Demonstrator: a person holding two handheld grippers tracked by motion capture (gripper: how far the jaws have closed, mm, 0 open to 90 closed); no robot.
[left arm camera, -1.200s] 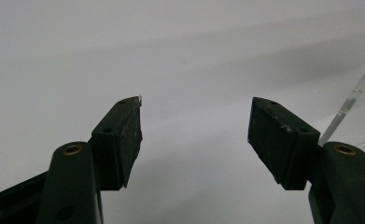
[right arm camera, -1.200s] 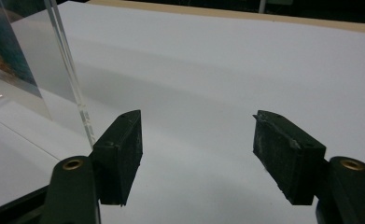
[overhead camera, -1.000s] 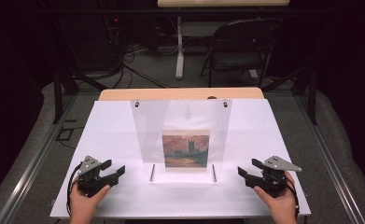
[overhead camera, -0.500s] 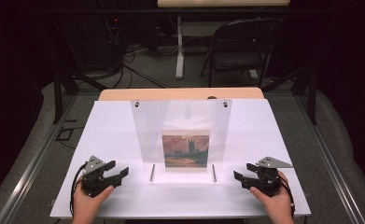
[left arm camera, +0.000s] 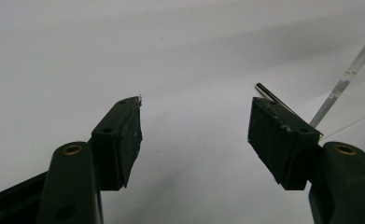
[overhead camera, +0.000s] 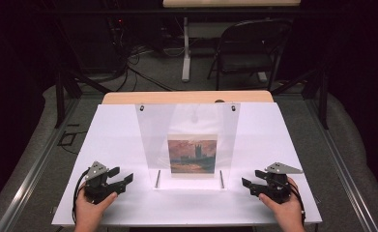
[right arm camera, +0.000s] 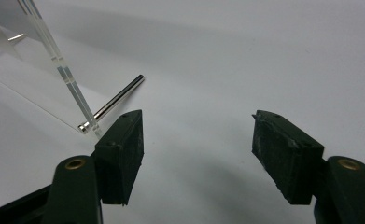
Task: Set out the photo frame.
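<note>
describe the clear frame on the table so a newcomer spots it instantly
Start at the white table, with a tool at each near corner. Midway between the left tool and right tool stands the clear acrylic frame, leaning back on two metal pins. It is see-through and holds a small reddish painting print.

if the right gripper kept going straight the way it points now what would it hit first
Probably the clear picture frame. The right gripper points inward at the frame's near right corner, where a metal pin sticks out at its foot. Its jaws are open with only bare white table between them. Depth is unclear.
</note>
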